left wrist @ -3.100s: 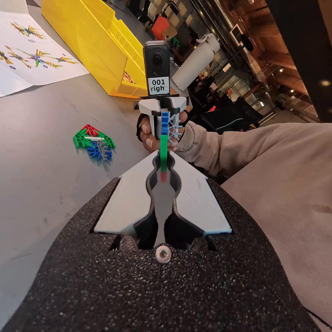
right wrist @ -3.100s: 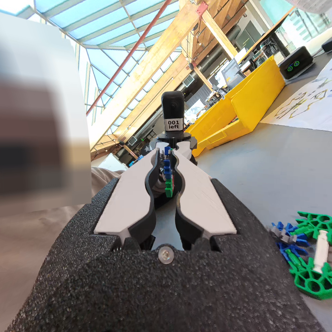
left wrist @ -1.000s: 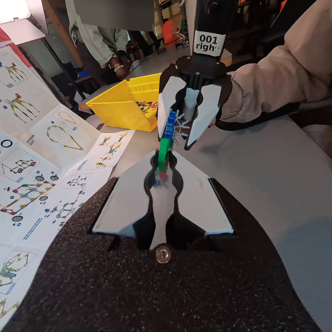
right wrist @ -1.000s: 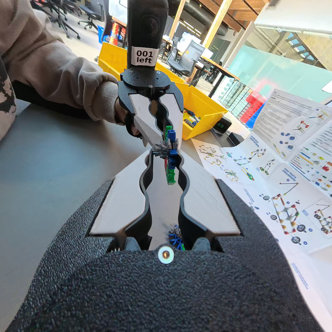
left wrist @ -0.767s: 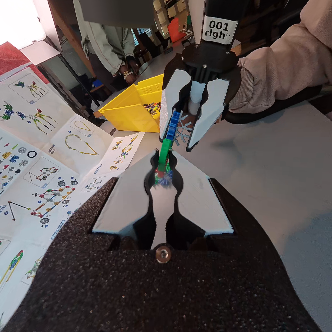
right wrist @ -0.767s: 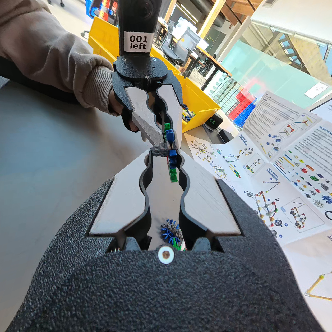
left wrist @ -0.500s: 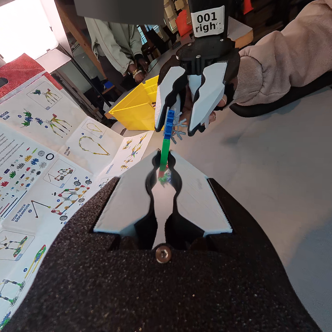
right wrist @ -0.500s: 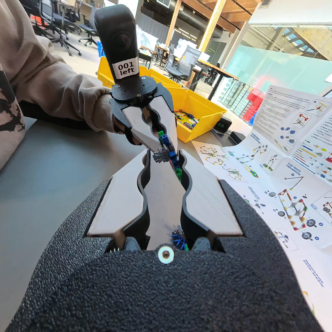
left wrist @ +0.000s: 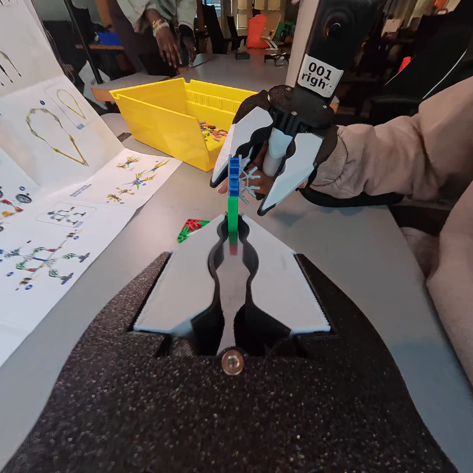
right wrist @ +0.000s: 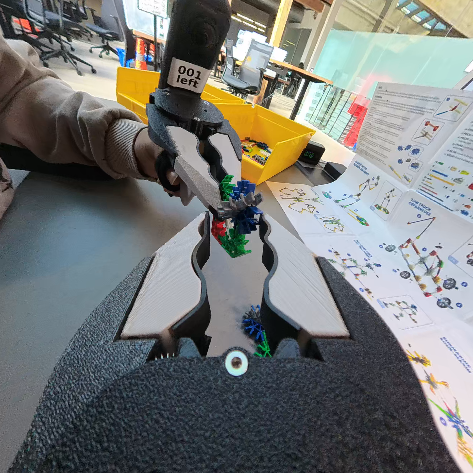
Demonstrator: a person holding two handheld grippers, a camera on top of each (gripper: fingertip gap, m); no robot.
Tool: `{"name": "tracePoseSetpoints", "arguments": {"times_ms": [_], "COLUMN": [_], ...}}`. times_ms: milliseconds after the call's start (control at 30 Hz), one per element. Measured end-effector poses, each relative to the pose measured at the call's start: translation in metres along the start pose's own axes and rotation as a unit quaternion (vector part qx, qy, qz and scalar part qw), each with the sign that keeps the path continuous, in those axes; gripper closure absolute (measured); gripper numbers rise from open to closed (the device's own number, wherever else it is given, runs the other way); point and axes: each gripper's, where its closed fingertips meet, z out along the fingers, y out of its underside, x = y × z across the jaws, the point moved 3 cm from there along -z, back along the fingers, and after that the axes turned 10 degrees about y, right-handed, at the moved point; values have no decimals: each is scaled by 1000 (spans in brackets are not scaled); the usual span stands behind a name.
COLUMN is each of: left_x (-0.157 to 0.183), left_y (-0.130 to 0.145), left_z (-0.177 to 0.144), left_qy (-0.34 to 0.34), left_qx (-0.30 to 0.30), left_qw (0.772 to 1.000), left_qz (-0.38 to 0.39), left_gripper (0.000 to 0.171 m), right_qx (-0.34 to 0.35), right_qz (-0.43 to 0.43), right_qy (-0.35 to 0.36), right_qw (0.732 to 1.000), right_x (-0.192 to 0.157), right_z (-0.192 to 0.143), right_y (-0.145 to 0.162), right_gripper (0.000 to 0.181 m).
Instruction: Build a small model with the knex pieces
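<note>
- Your left gripper [left wrist: 233, 220] is clamped on the green end of a little connector assembly [left wrist: 233, 189] (green, blue, grey and red snowflake pieces), holding it up off the table [left wrist: 332, 256].
- Your right gripper [right wrist: 234, 220] is spread open, with a jaw on either side of the assembly's far end. I can't tell if it's touching.
- A loose cluster [right wrist: 256, 330] of pieces lies on the table under both tools.
- The yellow bin [left wrist: 158, 122] is beyond the tips, and the instruction sheet [left wrist: 76, 204] is off to the left tool's left.

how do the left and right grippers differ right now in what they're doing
The left gripper is shut on the small plastic construction-toy assembly, pinching its green part; the right gripper is open, its fingers either side of the assembly with a gap on each side. The left gripper's fingers nearly meet; the right's stand well apart. Both have white fingers with black inner edges, are hand-held, and face each other over the grey table.
</note>
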Motion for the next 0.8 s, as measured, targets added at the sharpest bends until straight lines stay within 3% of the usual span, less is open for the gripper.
{"name": "tracePoseSetpoints", "arguments": {"times_ms": [200, 333, 433, 667, 800], "left_x": [1, -9, -7, 1, 2], "left_y": [0, -5, -8, -10, -4], "left_z": [2, -6, -9, -7, -5], "left_qy": [87, 108, 132, 163, 170], "left_qx": [54, 109, 121, 112, 94], "left_qw": [984, 963, 956, 951, 943], "left_qz": [-146, -223, -232, -239, -270], "left_gripper": [167, 164, 166, 167, 167], "right_qx": [-16, -1, 16, 40, 35], "right_qz": [134, 309, 390, 405, 368], "right_qy": [-49, -102, -142, -171, -159], "right_qw": [990, 946, 910, 898, 915], "right_x": [3, 10, 11, 9, 5], "right_z": [2, 0, -1, -4, -3], "right_y": [3, -1, -2, -7, -6], "right_gripper": [154, 168, 174, 166, 169]}}
